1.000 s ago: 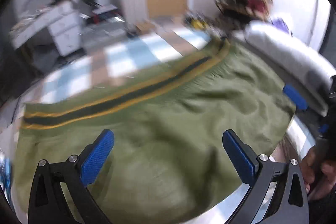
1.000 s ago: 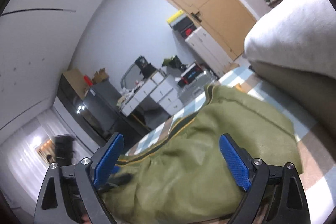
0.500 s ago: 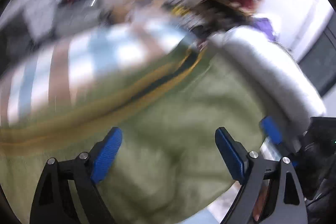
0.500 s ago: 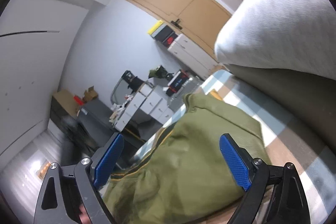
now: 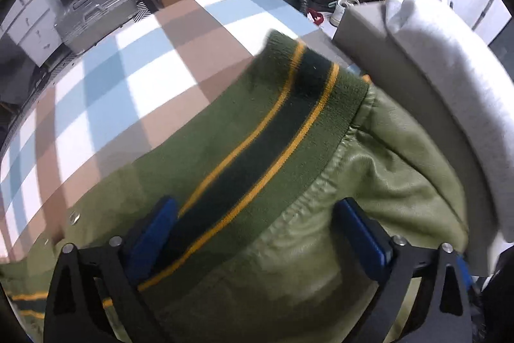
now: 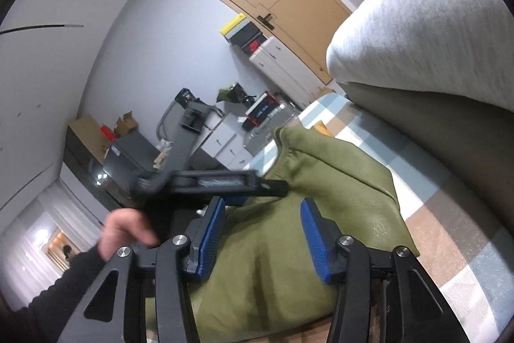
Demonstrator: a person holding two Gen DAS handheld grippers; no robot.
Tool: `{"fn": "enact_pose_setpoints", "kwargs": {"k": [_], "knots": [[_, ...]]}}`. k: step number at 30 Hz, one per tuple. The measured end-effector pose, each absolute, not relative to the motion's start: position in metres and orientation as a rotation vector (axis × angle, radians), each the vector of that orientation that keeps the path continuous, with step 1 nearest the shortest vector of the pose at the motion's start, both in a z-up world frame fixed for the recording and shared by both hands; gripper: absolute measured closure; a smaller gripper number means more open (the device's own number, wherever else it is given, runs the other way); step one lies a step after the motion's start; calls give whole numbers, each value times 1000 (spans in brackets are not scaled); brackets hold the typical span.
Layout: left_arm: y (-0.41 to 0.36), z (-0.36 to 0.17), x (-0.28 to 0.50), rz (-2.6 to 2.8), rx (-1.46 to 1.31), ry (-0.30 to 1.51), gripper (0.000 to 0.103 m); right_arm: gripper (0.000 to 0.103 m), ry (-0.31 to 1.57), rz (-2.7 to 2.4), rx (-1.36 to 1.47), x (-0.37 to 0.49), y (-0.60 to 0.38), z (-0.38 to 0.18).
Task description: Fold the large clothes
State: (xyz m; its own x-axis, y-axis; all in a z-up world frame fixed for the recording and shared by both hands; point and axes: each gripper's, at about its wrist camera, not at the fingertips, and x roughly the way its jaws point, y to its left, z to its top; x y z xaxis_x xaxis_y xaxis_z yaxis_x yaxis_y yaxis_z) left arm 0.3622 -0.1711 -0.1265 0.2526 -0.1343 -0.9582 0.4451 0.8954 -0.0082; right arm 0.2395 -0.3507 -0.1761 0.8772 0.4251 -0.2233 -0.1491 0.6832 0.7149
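- Left wrist view: left tongs (image 5: 255,230) spread wide over the green jacket (image 5: 321,198); its lower edge is cut off.
- Right tongs (image 6: 260,233), narrower than before, still gape above the jacket, beside the sofa (image 6: 433,124).

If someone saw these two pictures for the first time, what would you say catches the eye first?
The olive green jacket fills the foreground, lying on a checked mat beside a grey cushion. Its dark ribbed hem with two yellow stripes runs diagonally between the blue pads of the open left gripper. In the right wrist view, the right gripper also hangs open over the jacket.
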Motion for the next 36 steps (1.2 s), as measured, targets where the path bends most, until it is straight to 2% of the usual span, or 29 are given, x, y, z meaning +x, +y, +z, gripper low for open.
{"fn": "enact_pose_setpoints", "kwargs": {"k": [3,8,12,15,16,19,21,22,23,28,32,36], "knots": [[-133,-85,338,-439,220,1173,10,53,395,343,738,240,-347,-175],[-20,-27,260,-274,219,960,9,53,400,361,718,241,-341,-173],[72,-63,259,-81,238,1041,10,53,401,372,702,242,-337,-172],[126,-119,277,-30,34,1210,8,53,398,378,681,242,-333,-171],[138,-132,276,-67,-49,1199,4,53,397,378,673,242,-332,-171],[124,-136,271,-67,29,1116,1,53,398,376,656,241,-329,-170],[122,-133,274,-126,7,1155,1,52,394,374,640,240,-326,-169],[122,-130,276,-127,2,1169,2,51,394,372,632,240,-325,-168],[124,-121,274,-125,-6,1171,8,50,394,375,622,239,-324,-168],[147,-82,240,-128,17,989,8,45,382,363,595,236,-321,-166],[177,-140,252,-122,-37,1142,7,45,390,362,593,238,-321,-166],[173,-141,242,-118,-15,1070,6,45,392,362,590,237,-321,-167]]}}
